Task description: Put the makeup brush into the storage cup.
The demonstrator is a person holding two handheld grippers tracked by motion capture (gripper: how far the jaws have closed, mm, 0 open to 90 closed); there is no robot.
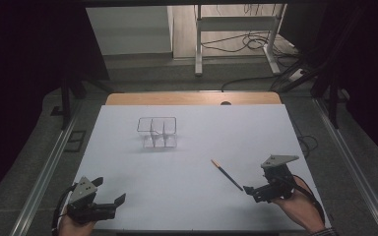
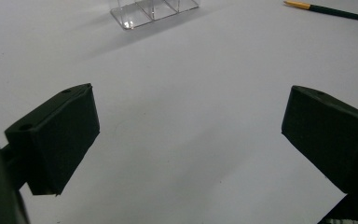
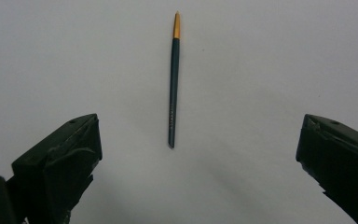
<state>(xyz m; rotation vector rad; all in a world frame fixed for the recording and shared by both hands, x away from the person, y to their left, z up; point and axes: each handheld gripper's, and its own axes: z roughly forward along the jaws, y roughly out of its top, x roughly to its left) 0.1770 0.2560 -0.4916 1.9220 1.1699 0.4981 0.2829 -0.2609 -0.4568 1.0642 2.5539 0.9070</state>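
A dark green pencil [image 1: 227, 175] with an orange tip lies flat on the white table sheet, right of centre. My right gripper [image 1: 252, 193] stands open just short of the pencil's near end, and the pencil [image 3: 173, 84] runs straight away between the wide-spread jaws of the right gripper [image 3: 198, 140]. A clear plastic organiser [image 1: 157, 132] with compartments stands upright at the middle back. My left gripper [image 1: 110, 191] rests open at the front left corner, holding nothing. In the left gripper view the organiser [image 2: 153, 10] and the pencil [image 2: 335, 12] lie far beyond the left gripper [image 2: 191, 121].
The white sheet [image 1: 192, 206] covers most of the table, with a wooden strip [image 1: 192, 98] bare at the far edge. Beyond it stand a metal frame [image 1: 236, 34] and loose cables [image 1: 256, 44] on the floor. Rails run along both sides.
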